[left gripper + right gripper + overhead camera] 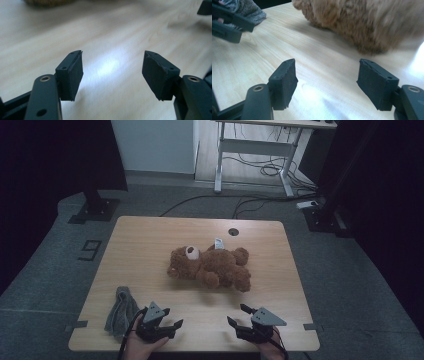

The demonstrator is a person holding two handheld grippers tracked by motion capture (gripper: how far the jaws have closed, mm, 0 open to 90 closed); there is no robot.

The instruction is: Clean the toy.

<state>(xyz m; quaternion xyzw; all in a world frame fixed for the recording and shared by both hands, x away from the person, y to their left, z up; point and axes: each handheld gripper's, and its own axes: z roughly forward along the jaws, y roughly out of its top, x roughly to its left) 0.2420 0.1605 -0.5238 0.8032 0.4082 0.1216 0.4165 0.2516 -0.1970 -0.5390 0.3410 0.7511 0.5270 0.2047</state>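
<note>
Teddy bear (pixel 210 266): brown plush, lying mid-table (pixel 150 235), well beyond both tools. Likely light, soft, squashy, not fragile; fur gives good purchase. Best taken at a limb or the body. Left gripper (pixel 167 327) and right gripper (pixel 239 316): jaws wide, empty. Grey cloth (pixel 120 312) beside left gripper.

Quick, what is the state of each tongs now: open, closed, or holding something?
Left tongs: open, holding nothing.
Right tongs: open, holding nothing.
</note>
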